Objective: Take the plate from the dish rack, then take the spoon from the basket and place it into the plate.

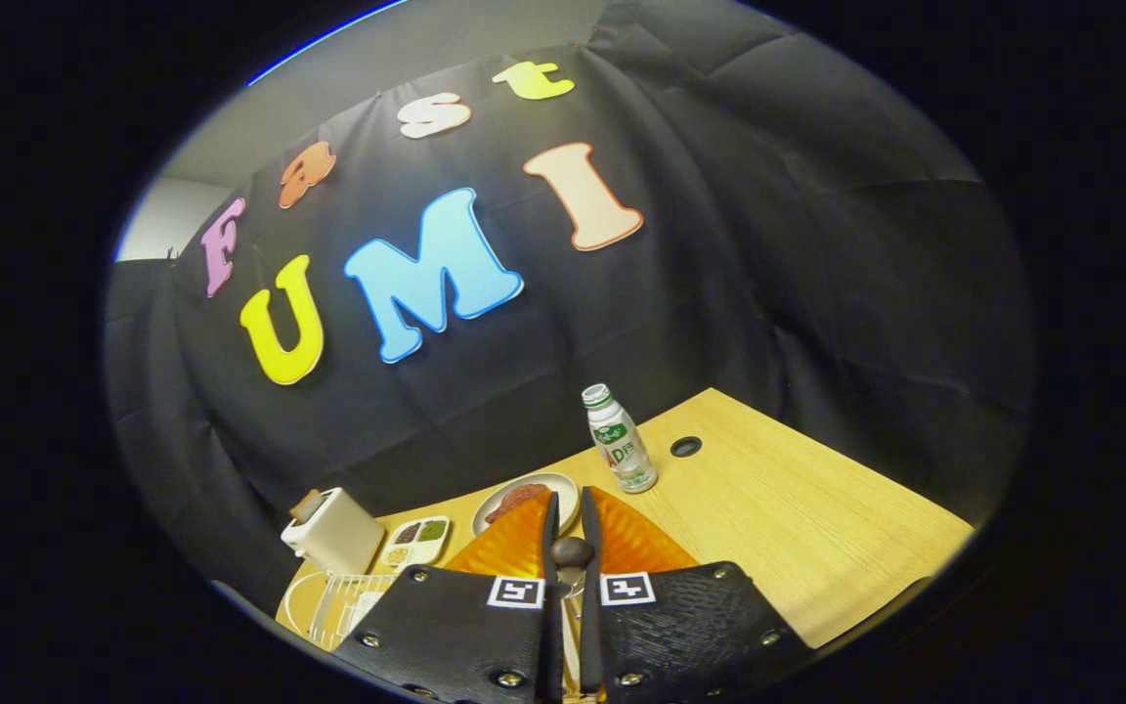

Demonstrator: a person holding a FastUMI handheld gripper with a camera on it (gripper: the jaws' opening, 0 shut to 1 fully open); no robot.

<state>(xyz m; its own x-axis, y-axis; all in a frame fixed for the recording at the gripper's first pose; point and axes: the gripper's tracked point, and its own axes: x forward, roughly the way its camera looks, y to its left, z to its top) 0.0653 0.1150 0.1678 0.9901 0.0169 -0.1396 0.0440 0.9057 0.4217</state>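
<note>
My gripper [570, 533] has its two fingers nearly together, pressing on a spoon whose dark rounded end [571, 551] sits between them and whose pale handle runs back toward me. Directly beneath and ahead of the fingers lies the orange ribbed plate [636, 541] on the wooden table. A white wire dish rack [338, 598] stands to the left of the fingers, near the table's edge.
Beyond the orange plate sits a white dish with reddish food [524, 499]. A small tray of several seasonings [414, 541] and a white toaster-like box [333, 533] lie to the left. A white bottle with green label [619, 441] stands ahead right, near a cable hole [685, 447].
</note>
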